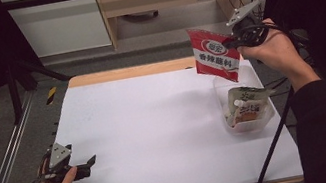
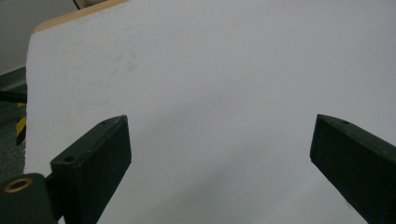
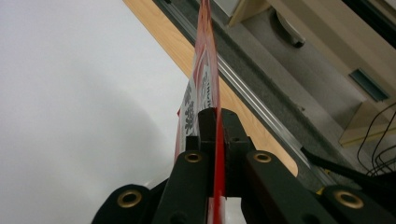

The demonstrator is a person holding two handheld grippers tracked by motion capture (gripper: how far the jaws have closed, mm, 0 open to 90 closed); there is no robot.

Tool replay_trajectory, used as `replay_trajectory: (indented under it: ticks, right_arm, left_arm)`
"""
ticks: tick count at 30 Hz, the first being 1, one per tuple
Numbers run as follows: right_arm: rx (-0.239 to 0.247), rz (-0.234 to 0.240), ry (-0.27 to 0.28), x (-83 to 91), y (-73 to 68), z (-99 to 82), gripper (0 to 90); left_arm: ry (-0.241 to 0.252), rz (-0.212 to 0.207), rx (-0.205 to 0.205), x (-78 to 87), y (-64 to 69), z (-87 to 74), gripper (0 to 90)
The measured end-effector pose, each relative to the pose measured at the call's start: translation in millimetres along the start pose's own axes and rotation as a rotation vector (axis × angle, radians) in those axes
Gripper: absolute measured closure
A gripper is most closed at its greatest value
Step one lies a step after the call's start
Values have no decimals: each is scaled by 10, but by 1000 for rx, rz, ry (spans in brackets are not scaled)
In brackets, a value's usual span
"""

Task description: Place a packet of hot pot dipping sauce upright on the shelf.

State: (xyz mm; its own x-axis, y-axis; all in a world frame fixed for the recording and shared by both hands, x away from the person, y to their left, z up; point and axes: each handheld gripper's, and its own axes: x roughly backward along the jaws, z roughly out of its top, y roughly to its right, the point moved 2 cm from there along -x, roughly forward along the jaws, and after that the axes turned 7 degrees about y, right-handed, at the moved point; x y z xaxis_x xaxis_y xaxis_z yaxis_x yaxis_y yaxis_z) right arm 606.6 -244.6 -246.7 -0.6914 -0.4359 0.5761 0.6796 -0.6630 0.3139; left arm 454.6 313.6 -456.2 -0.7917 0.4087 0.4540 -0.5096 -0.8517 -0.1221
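While clamped flat in the right gripper fingers, a glossy red sachet (left gripper fingers spread, empty).

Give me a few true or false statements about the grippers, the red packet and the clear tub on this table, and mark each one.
1. The right gripper is shut on the red sauce packet. True.
2. The red sauce packet lies flat on the white table cover. False: it hangs in the air above the clear plastic tub.
3. The left gripper is open, with nothing between its jaws. True.
4. The clear plastic tub is empty. False: a beige spouted pouch sits in it.
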Motion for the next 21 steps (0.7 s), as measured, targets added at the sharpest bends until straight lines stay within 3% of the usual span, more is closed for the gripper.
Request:
replay_trajectory:
  ticks: [2,9,15,21]
  right_arm:
    - [-28,-6,-6,31,55,-140,899]
    - [-63,-19,-13,136,122,-376,899]
    - [-89,-41,-11,232,186,-499,899]
    - [-117,-49,-13,223,227,-592,899]
  left_arm:
    - [1,-1,1,3,1,1,51]
    - [-13,-1,-6,6,10,-9,51]
    - [-14,-1,-8,2,14,-10,51]
    - [-15,-2,-9,2,9,-9,51]
